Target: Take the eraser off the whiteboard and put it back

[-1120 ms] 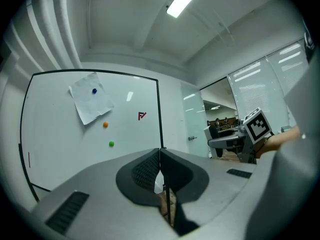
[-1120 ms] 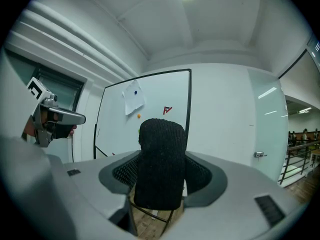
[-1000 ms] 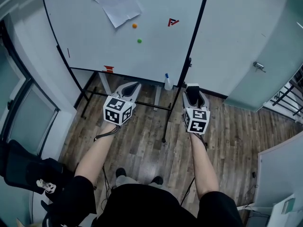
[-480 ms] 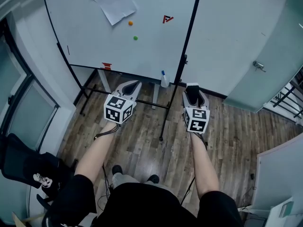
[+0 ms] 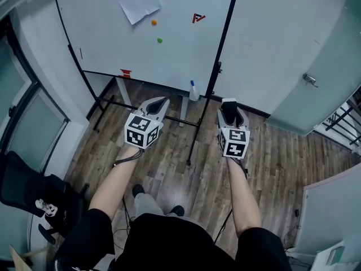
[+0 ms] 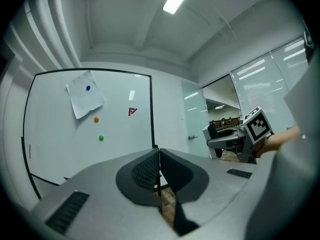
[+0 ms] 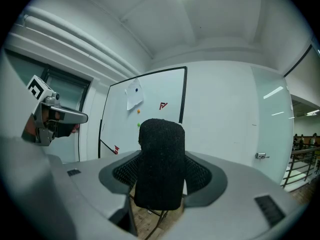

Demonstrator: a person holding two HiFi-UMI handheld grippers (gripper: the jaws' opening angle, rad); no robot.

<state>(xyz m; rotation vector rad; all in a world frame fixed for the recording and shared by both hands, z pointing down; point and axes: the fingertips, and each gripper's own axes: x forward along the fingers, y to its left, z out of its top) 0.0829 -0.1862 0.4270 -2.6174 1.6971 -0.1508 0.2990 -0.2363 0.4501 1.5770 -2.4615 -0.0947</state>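
Note:
My right gripper [image 5: 228, 107] is shut on a black felt eraser [image 7: 160, 164], which stands upright between its pads [image 7: 201, 173]; in the head view the eraser [image 5: 229, 112] shows as a dark block in the jaws. My left gripper [image 5: 160, 103] is shut with nothing in it, its jaws meeting in the left gripper view [image 6: 159, 152]. Both are held level, side by side, well short of the whiteboard [image 5: 107, 44]. The board [image 7: 150, 119] carries a sheet of paper [image 5: 135, 1], a red mark [image 5: 197, 18] and coloured magnets.
The whiteboard stands on a black wheeled frame [image 5: 192, 134] over a wood floor. A small bottle [image 5: 193, 91] and a red piece [image 5: 125, 73] sit at its lower edge. A door with a handle [image 5: 308, 79] is right. A black chair [image 5: 25, 191] stands left.
The whiteboard has drifted up and a little left in the head view, and the feet have shifted. Both grippers keep their pose; the eraser stays in the right jaws.

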